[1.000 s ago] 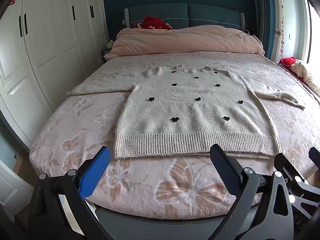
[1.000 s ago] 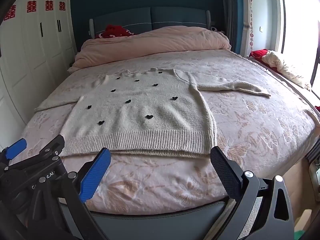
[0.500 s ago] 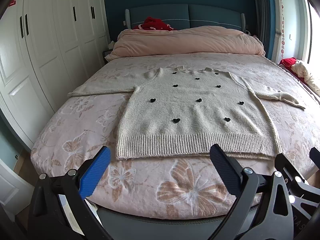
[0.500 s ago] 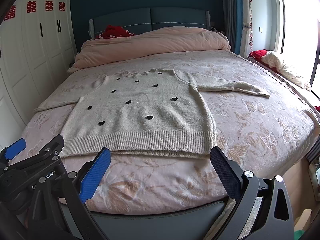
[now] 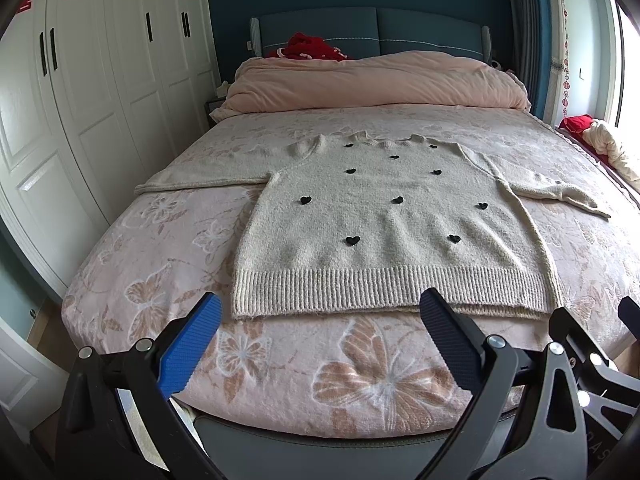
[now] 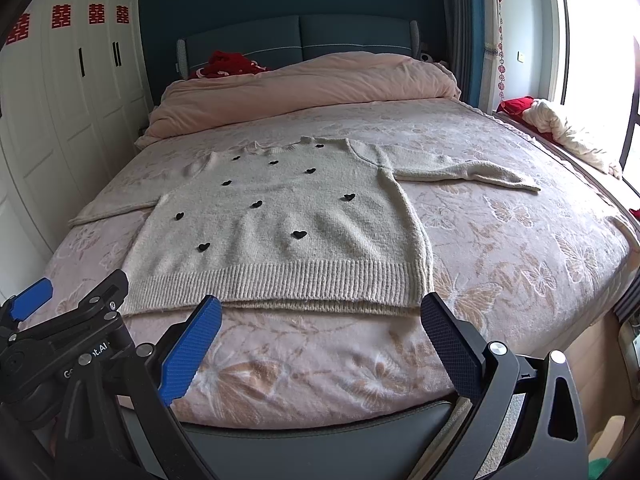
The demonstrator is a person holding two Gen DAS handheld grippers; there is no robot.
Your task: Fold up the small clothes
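A cream knit sweater point(image 5: 384, 232) with small black hearts lies flat, front up, on the bed, both sleeves spread out sideways and the ribbed hem nearest me. It also shows in the right wrist view point(image 6: 276, 236). My left gripper point(image 5: 320, 320) is open and empty, hovering over the bed's near edge just short of the hem. My right gripper point(image 6: 320, 320) is open and empty at the same distance, near the hem's right half. The left gripper's body shows at the lower left of the right wrist view point(image 6: 60, 340).
The bed point(image 5: 160, 260) has a pink butterfly-print cover. A folded pink duvet point(image 5: 372, 84) lies at the headboard with a red item point(image 5: 308, 46) behind it. White wardrobes point(image 5: 80, 100) stand on the left. Crumpled cloth point(image 6: 560, 132) lies on the right sill.
Both views have shifted very slightly; the sweater lies as before and both grippers stay open.
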